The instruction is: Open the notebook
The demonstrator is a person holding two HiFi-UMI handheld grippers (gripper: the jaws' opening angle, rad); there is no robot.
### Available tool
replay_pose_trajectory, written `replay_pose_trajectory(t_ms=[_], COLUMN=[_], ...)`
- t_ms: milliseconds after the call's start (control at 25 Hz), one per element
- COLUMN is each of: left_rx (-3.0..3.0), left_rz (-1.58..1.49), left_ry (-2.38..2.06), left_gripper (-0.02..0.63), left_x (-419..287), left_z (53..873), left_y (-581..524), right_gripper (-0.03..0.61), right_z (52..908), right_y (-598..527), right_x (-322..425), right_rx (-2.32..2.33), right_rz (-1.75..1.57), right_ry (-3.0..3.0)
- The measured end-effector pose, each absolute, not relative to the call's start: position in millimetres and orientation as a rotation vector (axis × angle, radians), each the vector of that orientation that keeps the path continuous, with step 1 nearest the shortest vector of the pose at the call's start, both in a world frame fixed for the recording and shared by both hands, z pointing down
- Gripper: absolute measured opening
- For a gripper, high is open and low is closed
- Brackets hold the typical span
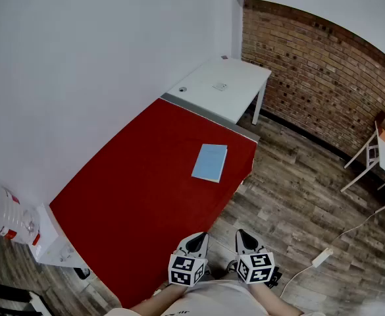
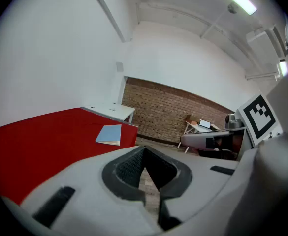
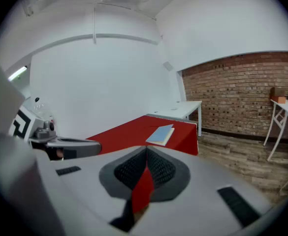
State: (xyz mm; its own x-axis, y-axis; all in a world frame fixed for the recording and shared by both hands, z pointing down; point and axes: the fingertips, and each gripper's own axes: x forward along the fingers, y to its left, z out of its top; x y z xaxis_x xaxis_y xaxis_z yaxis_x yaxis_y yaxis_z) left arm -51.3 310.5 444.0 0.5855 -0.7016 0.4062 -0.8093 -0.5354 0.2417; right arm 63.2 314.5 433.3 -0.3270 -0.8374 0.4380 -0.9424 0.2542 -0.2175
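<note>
A light blue notebook (image 1: 210, 162) lies flat and shut on the red bench (image 1: 133, 203). It sits near the far end of the bench, close to the right edge. The left gripper (image 1: 197, 238) and the right gripper (image 1: 243, 235) are side by side, down low and close to the person's body. They are well apart from the notebook. The left gripper is over the near corner of the red bench, and the right gripper is over the wooden floor (image 1: 291, 196) just beside that corner. The left gripper's fingers (image 2: 129, 168) are pressed together at the tips, with nothing held in them. The right gripper's fingers (image 3: 161, 168) are pressed together at the tips too, and they hold nothing. Past the red bench stands a white desk (image 1: 222, 84) by a brick wall (image 1: 310, 71). A big clear water bottle (image 1: 4, 212) stands to the left of the bench.
</note>
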Motion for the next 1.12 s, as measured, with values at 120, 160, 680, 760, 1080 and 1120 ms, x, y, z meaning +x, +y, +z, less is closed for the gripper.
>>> replay_pose_trajectory(t_ms=[120, 160, 680, 760, 1080, 1120], left_rx=[2.419, 2.419, 2.397, 2.384, 2.357, 2.353], left_rz=[0.365, 0.364, 0.352, 0.351, 0.350, 0.348], left_ry=[-1.208, -1.206, -1.226, -1.246, -1.297, -1.305], left_gripper=[0.006, 0.006, 0.006, 0.006, 0.006, 0.006], left_x=[-61, -64, -60, -60, -23, -17], left_z=[446, 447, 454, 455, 454, 454], left_y=[310, 309, 262, 247, 161, 149], right_gripper=[0.008, 0.008, 0.008, 0.008, 0.008, 0.008], right_z=[433, 433, 444, 443, 439, 437], right_y=[316, 315, 263, 246, 153, 141], right_x=[53, 51, 49, 49, 82, 88], right_rx=[1.678, 1.680, 1.628, 1.605, 1.542, 1.532], right_rz=[0.643, 0.641, 0.658, 0.647, 0.621, 0.617], right_ry=[-2.288, -2.286, -2.311, -2.329, -2.378, -2.389])
